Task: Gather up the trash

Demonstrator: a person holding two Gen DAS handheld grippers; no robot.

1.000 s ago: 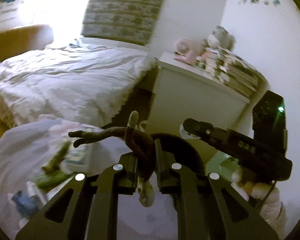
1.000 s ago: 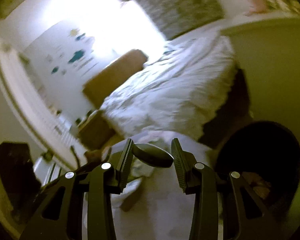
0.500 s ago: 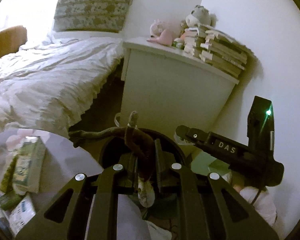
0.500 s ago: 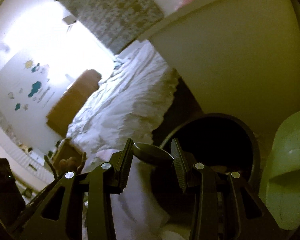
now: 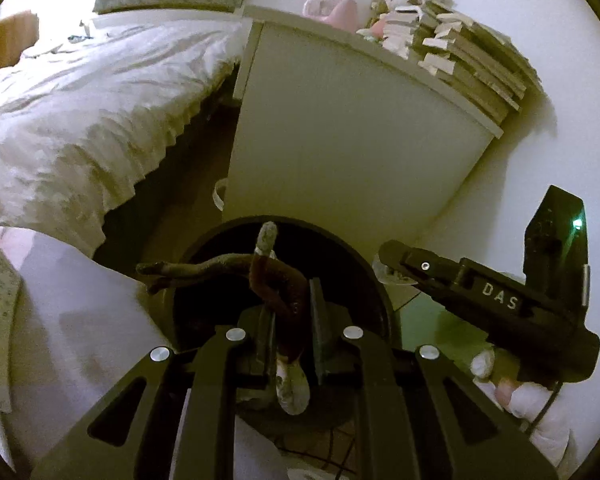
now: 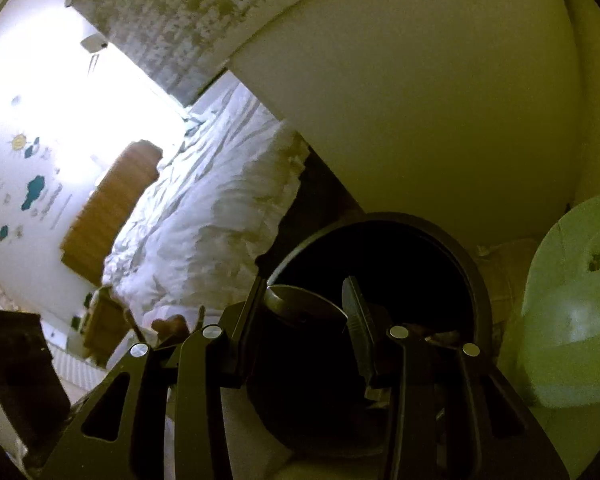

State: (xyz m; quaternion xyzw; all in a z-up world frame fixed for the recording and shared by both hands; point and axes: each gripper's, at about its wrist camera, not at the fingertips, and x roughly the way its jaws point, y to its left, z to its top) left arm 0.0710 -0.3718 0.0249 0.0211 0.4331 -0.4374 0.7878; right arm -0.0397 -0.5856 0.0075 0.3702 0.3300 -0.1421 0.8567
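Note:
My left gripper (image 5: 290,312) is shut on a brown banana peel (image 5: 276,284), held over the open mouth of a round black trash bin (image 5: 364,276) on the floor. My right gripper (image 6: 306,308) is shut on a dark, flat oval piece of trash (image 6: 304,306) and hovers over the same bin (image 6: 476,276). The right gripper's body (image 5: 480,300) shows at the right of the left wrist view. The bin's inside is dark.
A white cabinet (image 5: 340,136) stands right behind the bin, with stacked books (image 5: 460,56) and plush toys on top. A bed with white bedding (image 5: 80,100) lies to the left. A pale green round object (image 6: 572,320) sits right of the bin. A white-covered surface (image 5: 80,320) with packets is at lower left.
Both grippers have swung from facing the bed toward the bin and moved closer, so they now sit over its opening. Both still hold their items.

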